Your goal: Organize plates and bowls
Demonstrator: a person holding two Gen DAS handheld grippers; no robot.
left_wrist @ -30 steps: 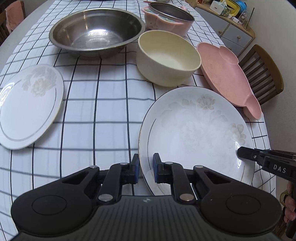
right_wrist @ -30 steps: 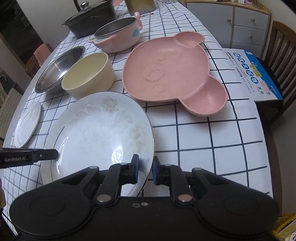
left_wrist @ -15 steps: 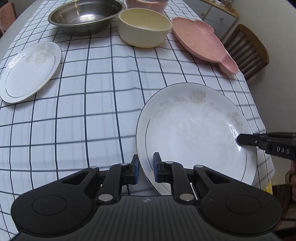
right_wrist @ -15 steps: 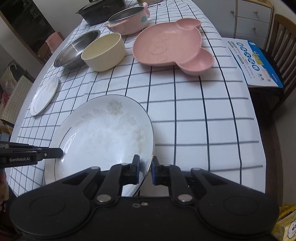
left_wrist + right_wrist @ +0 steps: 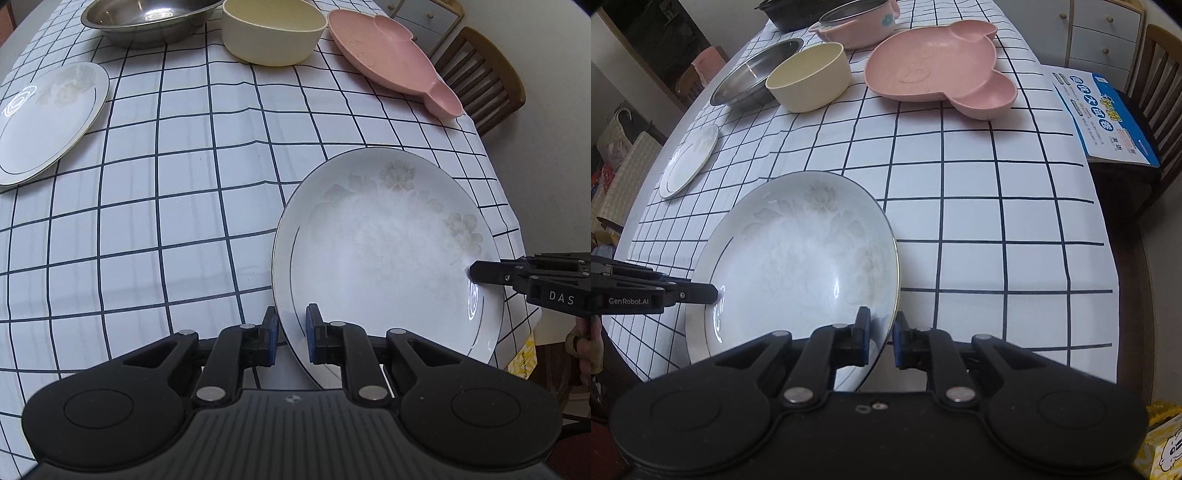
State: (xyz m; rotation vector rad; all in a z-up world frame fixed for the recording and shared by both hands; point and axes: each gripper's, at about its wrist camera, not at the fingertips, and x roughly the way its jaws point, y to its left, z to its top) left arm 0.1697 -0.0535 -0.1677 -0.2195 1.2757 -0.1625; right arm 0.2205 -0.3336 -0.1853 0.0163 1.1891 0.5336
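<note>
A large white floral plate (image 5: 384, 251) is held above the checked table near its front right corner. My left gripper (image 5: 290, 334) is shut on its left rim. My right gripper (image 5: 881, 341) is shut on its right rim, and the plate (image 5: 798, 258) fills the lower left of the right wrist view. A smaller white plate (image 5: 44, 118) lies at the left edge. A cream bowl (image 5: 273, 29), a steel bowl (image 5: 144, 18) and a pink bear-shaped plate (image 5: 391, 55) stand at the back.
A pink pot (image 5: 857, 22) and a black pot (image 5: 790, 14) stand at the far end. A wooden chair (image 5: 487, 85) holding a blue printed sheet (image 5: 1108, 118) is at the right. The table edge (image 5: 509, 221) is just beyond the held plate.
The large plate has been lifted and drawn back toward the front right corner of the table, away from the bowls. Both grippers stay shut on its rim.
</note>
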